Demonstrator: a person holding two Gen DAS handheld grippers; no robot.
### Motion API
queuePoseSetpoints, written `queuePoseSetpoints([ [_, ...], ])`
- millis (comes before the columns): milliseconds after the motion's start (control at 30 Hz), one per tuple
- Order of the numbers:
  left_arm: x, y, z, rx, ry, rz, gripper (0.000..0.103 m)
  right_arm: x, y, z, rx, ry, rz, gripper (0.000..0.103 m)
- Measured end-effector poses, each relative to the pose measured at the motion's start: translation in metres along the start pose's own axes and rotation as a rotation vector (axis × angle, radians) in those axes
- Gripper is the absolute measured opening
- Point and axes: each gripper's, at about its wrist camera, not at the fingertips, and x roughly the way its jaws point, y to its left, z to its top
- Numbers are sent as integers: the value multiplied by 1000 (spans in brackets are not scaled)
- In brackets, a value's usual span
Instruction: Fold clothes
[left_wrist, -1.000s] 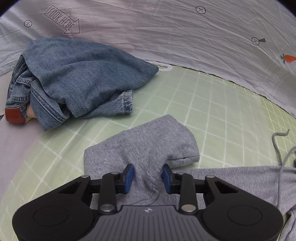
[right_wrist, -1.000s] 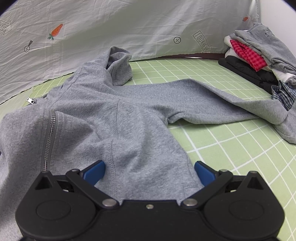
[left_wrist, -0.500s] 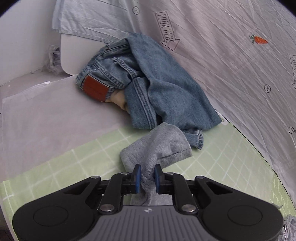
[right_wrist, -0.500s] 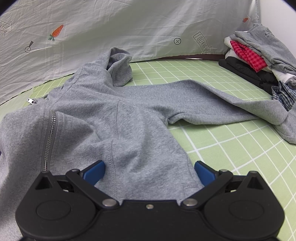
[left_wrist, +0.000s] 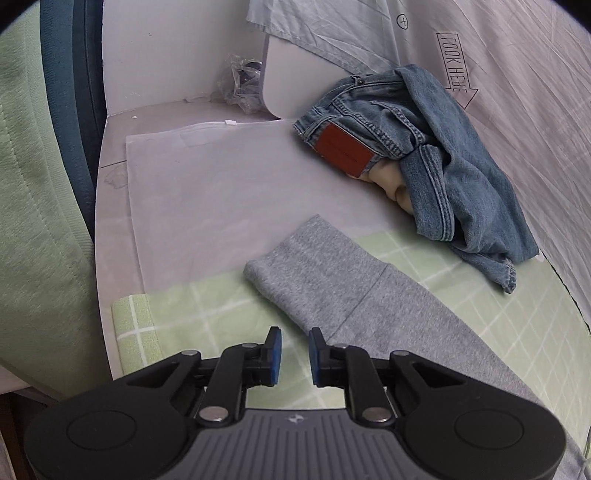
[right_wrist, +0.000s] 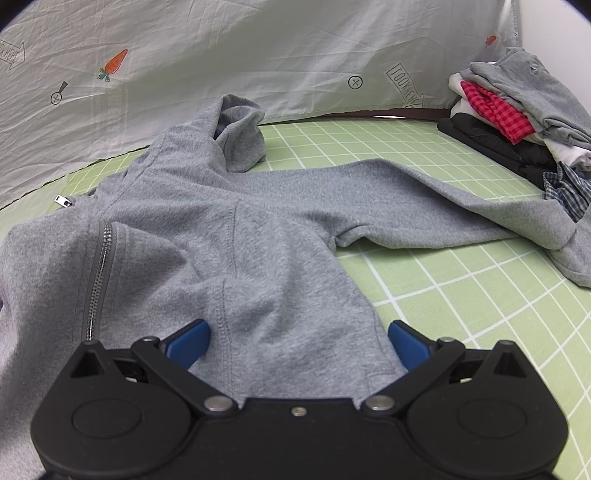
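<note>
The left gripper (left_wrist: 292, 349), jaws narrow and empty, has the grey hoodie's sleeve (left_wrist: 354, 295) just ahead, its long axis running from ten o'clock to four, while the right gripper (right_wrist: 297, 341) straddles the hoodie's body wide open.

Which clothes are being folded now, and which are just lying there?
Being folded:
- grey zip-up hooded sweatshirt
- its long grey sleeve

Just lying about:
- crumpled blue denim jeans
- pile of mixed clothes
- clear plastic bag
</note>
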Motion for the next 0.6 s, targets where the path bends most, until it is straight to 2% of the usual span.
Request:
queuePoseSetpoints([
  [33,-1,-2,0,14,3,9,20,0,0,0,0,0,0,103],
  [100,-6,-6,-2,43,-8,20,31,0,0,0,0,0,0,103],
  [167,-13,-14,-3,76,-38,29,57,0,0,-1,1,-1,0,103],
  [233,-20,-23,-5,109,-61,20,67,0,0,-1,1,-3,0,103],
  [467,-32,-85,-27,329,-28,-149,72,-1,-2,-1,-8,-2,10,103],
  [600,-40,-146,-54,577,-8,-265,74,2,-6,9,-44,47,46,103],
])
